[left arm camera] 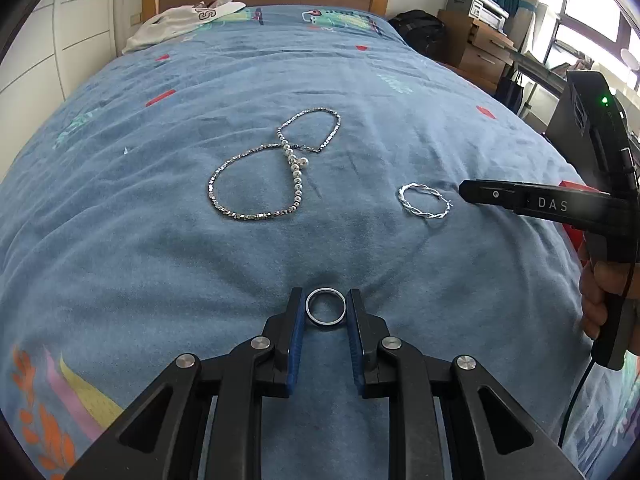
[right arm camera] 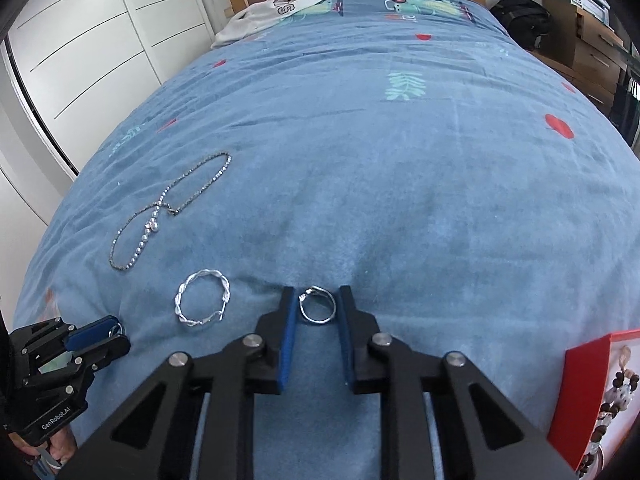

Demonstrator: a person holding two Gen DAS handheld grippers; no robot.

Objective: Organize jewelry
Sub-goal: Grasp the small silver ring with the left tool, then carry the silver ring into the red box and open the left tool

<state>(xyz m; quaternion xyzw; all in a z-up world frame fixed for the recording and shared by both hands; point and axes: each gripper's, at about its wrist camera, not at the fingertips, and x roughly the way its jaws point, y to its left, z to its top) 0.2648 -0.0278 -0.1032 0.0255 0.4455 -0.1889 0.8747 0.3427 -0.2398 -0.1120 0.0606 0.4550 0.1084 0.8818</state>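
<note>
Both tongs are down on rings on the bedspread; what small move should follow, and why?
Probably lift both straight up a little. The left tongs pinch the plain ring and the right tongs pinch the open ring, both still on the bedspread. The red box lies to the right.

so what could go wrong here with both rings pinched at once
The left hand-held gripper grips the plain band ring only at its fingertips, so it may pop out on lifting. The right hand-held gripper holds the open ring the same way, and squeezing could bend it. Both rings lie on the soft blue blanket, so a pad could snag fabric.
</note>
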